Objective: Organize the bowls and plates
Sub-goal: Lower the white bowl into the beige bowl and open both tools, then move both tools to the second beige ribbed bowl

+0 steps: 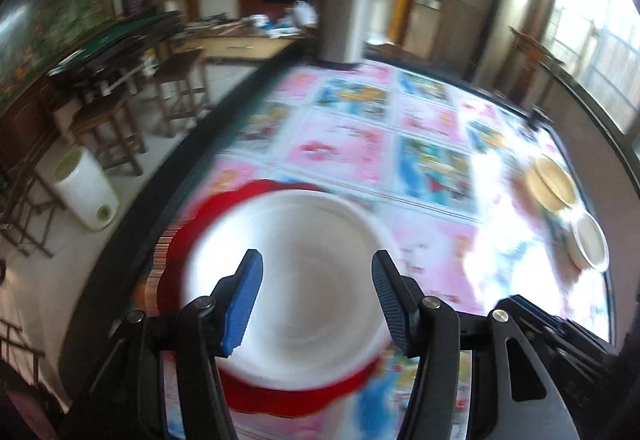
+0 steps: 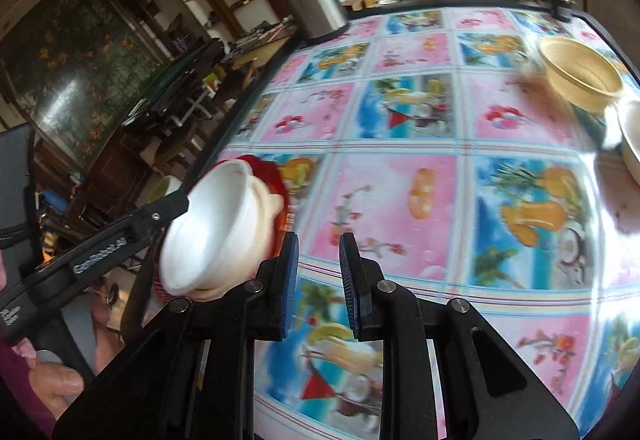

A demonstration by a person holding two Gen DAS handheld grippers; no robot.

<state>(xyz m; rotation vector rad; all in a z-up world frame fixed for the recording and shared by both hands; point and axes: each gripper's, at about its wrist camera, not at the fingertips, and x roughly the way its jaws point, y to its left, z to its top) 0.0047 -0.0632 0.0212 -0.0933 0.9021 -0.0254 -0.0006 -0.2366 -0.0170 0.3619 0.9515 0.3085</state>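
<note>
White bowl (image 1: 288, 264), blurred, on red plate (image 1: 280, 392); left hand-held gripper (image 1: 316, 300) spread.

Left tongs (image 1: 316, 304), black arms with blue ribbed pads: jaws spread wide, nothing pressed between pads, tips pitched downward. Right tongs (image 2: 319, 280), same black frame and blue ribbed pads: jaws nearly together, narrow gap, nothing between them, tips also angled downward. In right wrist view, left tongs' black body reaches in from left edge. Person's hand (image 2: 56, 386) grips handle at lower left, dark red sleeve beside it.
</note>
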